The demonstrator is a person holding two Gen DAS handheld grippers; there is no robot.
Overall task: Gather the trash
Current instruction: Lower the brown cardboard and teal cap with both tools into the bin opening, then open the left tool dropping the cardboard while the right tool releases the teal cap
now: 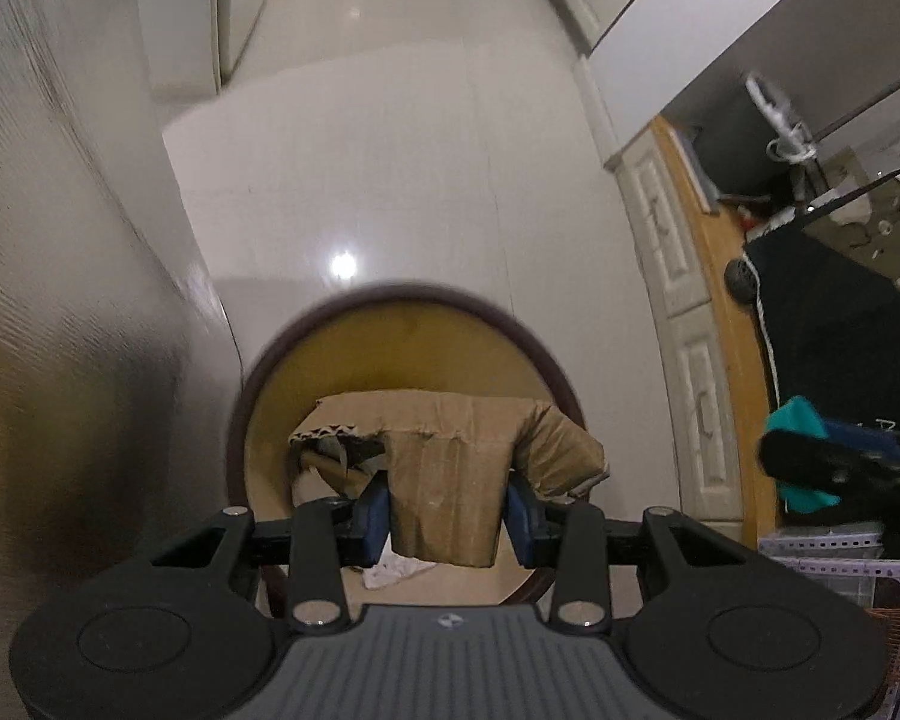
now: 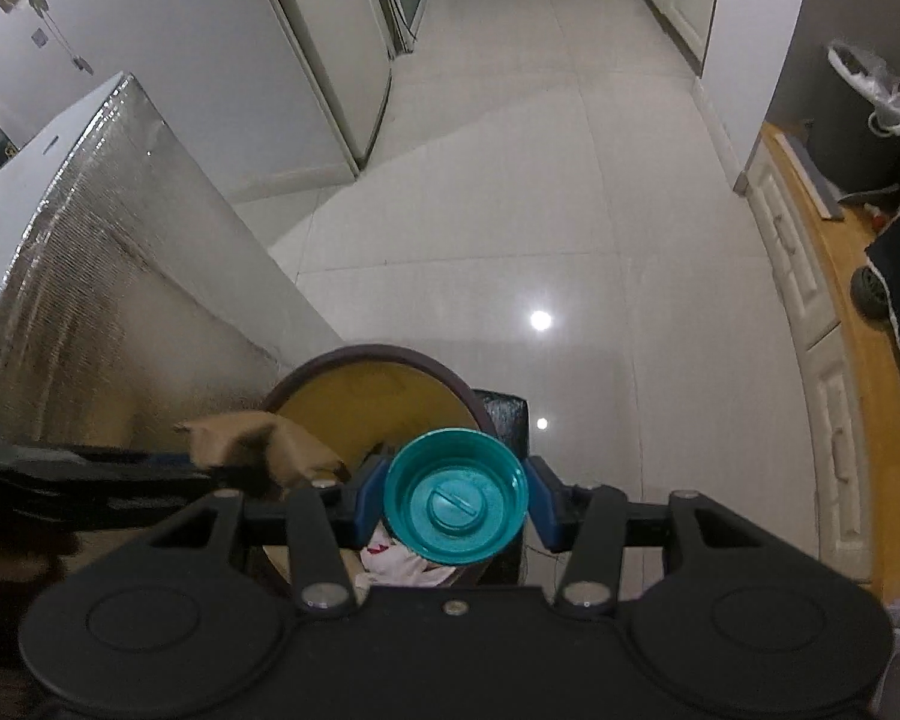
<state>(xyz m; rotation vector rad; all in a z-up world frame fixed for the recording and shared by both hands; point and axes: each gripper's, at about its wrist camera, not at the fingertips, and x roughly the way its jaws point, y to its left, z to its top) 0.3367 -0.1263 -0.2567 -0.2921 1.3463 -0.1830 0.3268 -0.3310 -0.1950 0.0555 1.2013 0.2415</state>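
In the left wrist view, your left gripper has its blue pads pressed on either side of a torn piece of brown corrugated cardboard, which hangs directly over the round bin with a dark rim and yellow inside. White crumpled paper already lies at the bottom. The cardboard is wide and bent, with one flap reaching toward the right side of the rim, so centre it over the mouth before you let go; otherwise that flap could catch the edge. Your right gripper shows at the right edge, carrying something teal.

In the right wrist view, your right gripper is clamped on a teal round plastic lid with a raised centre knob, held over the right part of the same bin's rim, near a dark box standing just beside it. Bring it a little further left so it sits fully over the opening. I'd release the cardboard first, as it appears to fill much of the mouth.
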